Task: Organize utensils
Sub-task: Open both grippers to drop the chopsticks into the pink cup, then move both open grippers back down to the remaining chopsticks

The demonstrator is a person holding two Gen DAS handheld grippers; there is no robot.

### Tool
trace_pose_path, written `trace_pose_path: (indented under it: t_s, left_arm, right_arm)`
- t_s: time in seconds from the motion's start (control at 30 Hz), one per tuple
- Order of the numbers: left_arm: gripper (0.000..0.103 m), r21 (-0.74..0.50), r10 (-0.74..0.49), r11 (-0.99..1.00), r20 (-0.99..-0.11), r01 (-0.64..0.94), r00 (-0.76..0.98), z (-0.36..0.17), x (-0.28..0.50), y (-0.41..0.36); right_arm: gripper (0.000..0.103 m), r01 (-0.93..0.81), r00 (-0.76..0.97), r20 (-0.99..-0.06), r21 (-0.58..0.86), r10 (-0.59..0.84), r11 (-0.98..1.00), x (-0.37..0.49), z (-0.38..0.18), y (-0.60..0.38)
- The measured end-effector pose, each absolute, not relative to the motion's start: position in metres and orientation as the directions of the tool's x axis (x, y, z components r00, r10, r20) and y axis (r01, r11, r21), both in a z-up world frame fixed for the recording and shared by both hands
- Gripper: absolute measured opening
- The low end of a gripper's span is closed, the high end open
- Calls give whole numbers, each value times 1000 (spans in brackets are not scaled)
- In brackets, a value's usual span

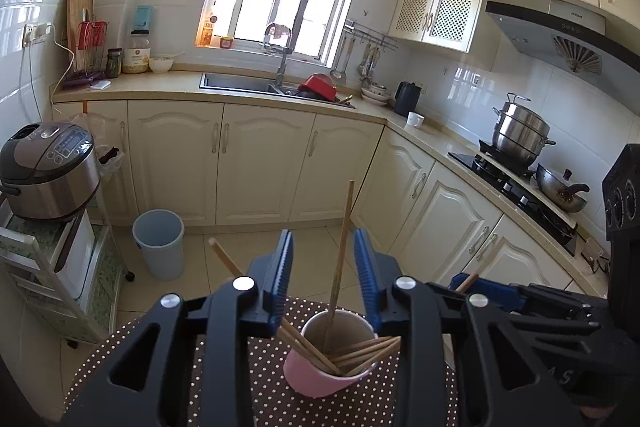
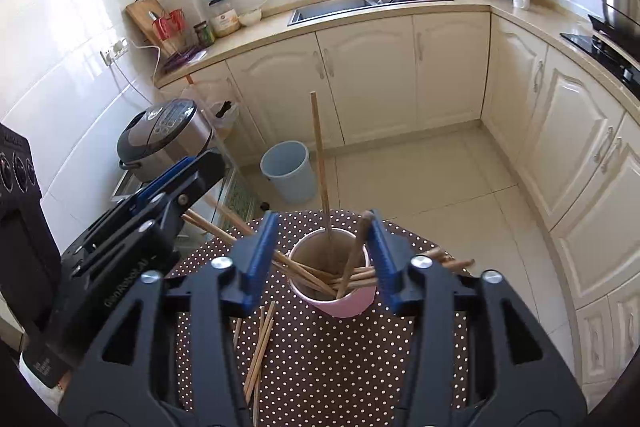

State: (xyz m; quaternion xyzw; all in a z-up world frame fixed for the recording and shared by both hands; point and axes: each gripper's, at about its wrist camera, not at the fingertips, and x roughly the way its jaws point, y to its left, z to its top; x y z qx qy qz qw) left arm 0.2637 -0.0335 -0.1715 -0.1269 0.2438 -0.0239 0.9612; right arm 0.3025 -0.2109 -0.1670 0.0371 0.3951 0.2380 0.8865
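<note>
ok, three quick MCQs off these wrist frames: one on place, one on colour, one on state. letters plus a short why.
1. Where do the loose chopsticks lie?
A. on the dotted cloth beside the cup
B. in the sink
C. on the stove

2. What colour is the cup outside?
A. blue
B. pink
C. green

3. How do the right gripper jaws stand?
A. clamped on the cup
B. shut, empty
C. open, either side of the cup

Answers: 1 A, they lie on the dotted cloth. 2 B, pink wall below the rim. 3 C, gaps show at both pads.

A brown polka-dot table [image 2: 340, 355] bears a pink cup [image 2: 340, 301] and loose chopsticks [image 2: 260, 347].
</note>
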Motion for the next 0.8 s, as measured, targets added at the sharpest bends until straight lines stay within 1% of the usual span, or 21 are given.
trace_pose_path:
  t_s: [0.1,0.23,0.3,0.47,0.6,0.8]
  left_arm:
    - [35,-244,-106,970,-466,-12,879,-167,253,-31]
    - [37,-240,-112,971,-476,-6,872,-163,236,-25]
    - [37,-234,-112,972,-480,-4,870,-162,228,-23]
    - [42,-214,-119,977,-501,10,857,-163,207,-14]
    - [43,-224,-133,975,-570,3,811,-181,197,3]
    - [44,-268,-184,963,-720,-23,670,-229,192,28]
  right_arm:
    - [46,-385,585,-679,249,444,889,293,-162,-212]
    - [51,-370,605,-673,236,426,898,278,-156,-211]
    - [51,-366,609,-671,235,423,900,271,-154,-212]
    - [51,-345,613,-677,233,406,909,251,-153,-211]
    - [51,-332,595,-698,237,398,913,236,-162,-207]
    - [51,-319,556,-735,242,388,916,221,-188,-194]
